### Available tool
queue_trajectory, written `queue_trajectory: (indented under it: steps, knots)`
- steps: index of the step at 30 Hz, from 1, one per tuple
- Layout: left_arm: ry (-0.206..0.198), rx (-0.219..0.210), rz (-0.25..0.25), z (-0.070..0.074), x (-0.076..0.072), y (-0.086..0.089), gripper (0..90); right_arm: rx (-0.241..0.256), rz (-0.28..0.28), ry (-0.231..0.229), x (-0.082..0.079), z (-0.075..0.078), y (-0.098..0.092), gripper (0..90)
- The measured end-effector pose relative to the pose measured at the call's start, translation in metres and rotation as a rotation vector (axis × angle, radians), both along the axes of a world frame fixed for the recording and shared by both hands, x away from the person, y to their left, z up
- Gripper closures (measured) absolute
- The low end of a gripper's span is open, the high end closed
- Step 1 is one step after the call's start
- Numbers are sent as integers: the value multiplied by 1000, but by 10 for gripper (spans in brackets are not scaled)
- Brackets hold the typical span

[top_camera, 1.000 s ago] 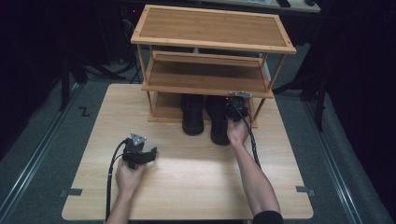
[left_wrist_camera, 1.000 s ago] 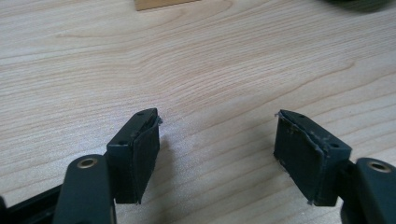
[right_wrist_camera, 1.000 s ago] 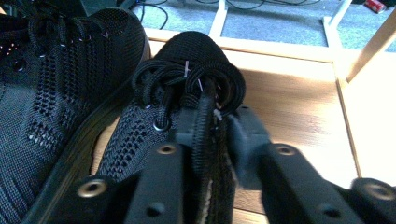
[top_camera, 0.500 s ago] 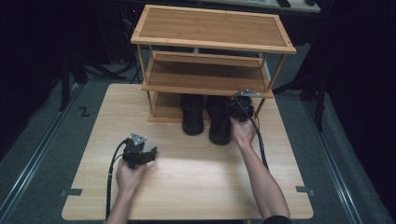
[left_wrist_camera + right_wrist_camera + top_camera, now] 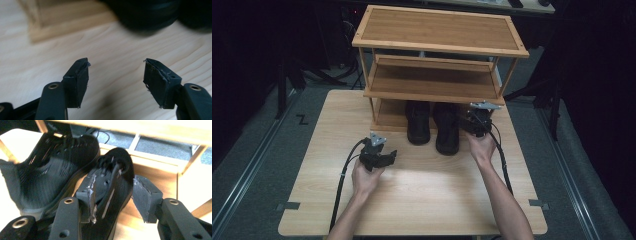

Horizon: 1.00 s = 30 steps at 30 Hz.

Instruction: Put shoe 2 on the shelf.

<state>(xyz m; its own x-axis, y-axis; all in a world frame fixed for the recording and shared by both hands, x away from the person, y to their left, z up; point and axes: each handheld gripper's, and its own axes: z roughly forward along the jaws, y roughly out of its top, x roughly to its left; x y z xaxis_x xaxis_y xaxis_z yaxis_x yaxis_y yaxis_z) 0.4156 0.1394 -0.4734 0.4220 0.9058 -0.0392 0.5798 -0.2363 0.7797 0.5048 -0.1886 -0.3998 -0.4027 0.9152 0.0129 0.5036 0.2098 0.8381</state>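
Right now the right gripper (image 5: 476,121) is up at the rack (image 5: 439,30), low shelf level, next to the right shoe (image 5: 447,127). In the right gripper view its jaws stand apart w/ that shoe (image 5: 113,182) between them: the upper w/ laces sits in the gap, left pad close against the shoe's side, right pad clear of it. Not clamped. The left shoe (image 5: 52,167) lies just beside, touching or nearly so; can't tell which. Both shoes are black, toes poking out from under the rack onto the table (image 5: 427,200); the left shoe (image 5: 418,122) sits a bit further in than the right one.

The left gripper (image 5: 379,156) rests low over the table, well apart from the shoes, front-left of them. In the left gripper view its jaws are spread wide w/ nothing between, bare wood (image 5: 115,75) under them; blurred dark shoe (image 5: 147,12) and a rack corner (image 5: 50,27) ahead.
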Motion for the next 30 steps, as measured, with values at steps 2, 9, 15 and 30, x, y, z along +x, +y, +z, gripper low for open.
queue_trajectory:
  steps: [2,9,15,30]
  knots:
    - [-10,-4,-16,7,5,-9,362,2,16,-16,-8,-1,-2,536]
    - [-20,6,-43,20,23,-39,353,6,53,-9,-36,-8,-11,529]
    - [-29,-24,-34,23,36,-56,354,11,97,-2,-58,-22,-10,505]
    - [-2,-20,-11,27,64,-87,399,22,91,49,-46,-50,19,495]
